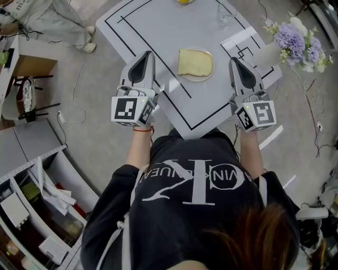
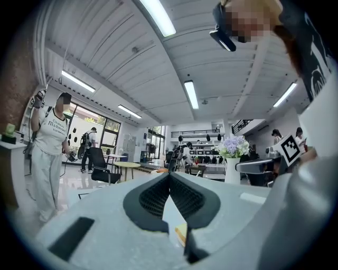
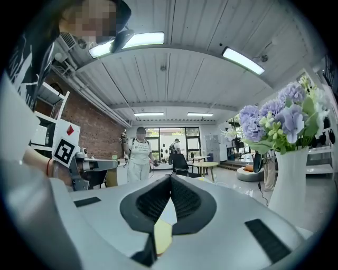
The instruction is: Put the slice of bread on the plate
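A slice of bread (image 1: 195, 62) lies flat on a small round plate (image 1: 196, 79) near the front of the white table (image 1: 158, 31). My left gripper (image 1: 149, 52) is held to the left of the plate and my right gripper (image 1: 232, 59) to its right, both apart from the bread and pointing away from me. In the left gripper view the left gripper (image 2: 169, 175) has its jaws meeting at the tip, with nothing held. The right gripper (image 3: 170, 176) is shut and empty too. A yellow sliver of the bread (image 3: 162, 237) shows below the right jaws.
A vase of purple flowers (image 1: 298, 39) stands at the table's right corner and a clear glass (image 1: 224, 13) at the far side. Black lines mark the tabletop. A person in white (image 2: 50, 153) stands off to the left. Shelving (image 1: 31, 200) is at my lower left.
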`<state>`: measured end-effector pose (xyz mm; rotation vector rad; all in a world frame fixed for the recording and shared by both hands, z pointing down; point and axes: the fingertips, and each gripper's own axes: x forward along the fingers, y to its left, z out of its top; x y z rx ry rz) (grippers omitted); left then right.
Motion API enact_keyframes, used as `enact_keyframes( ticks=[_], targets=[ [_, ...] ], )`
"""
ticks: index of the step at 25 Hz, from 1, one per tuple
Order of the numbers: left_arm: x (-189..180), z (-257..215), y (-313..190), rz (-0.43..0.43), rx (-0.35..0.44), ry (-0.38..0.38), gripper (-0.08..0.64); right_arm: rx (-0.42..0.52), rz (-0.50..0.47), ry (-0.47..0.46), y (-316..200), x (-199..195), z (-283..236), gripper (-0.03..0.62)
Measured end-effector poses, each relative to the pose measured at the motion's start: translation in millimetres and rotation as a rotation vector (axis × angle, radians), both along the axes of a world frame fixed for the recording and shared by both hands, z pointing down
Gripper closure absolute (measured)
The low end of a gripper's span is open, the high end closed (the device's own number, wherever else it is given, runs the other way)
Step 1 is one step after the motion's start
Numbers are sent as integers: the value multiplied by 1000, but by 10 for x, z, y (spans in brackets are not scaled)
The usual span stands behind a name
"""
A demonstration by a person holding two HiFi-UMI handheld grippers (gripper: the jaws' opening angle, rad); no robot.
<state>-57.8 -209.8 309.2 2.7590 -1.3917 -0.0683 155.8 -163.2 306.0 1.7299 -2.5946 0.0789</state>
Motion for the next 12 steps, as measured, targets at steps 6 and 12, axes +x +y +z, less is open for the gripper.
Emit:
enact_keyframes(
  ticks=[6, 12],
  targets=[
    [-33, -73, -23, -26, -6, 1, 551, 21, -5, 11, 26, -7, -66, 591],
    [16, -90, -26, -14, -4, 1, 551, 25, 2, 14, 36, 15, -69, 591]
  ],
)
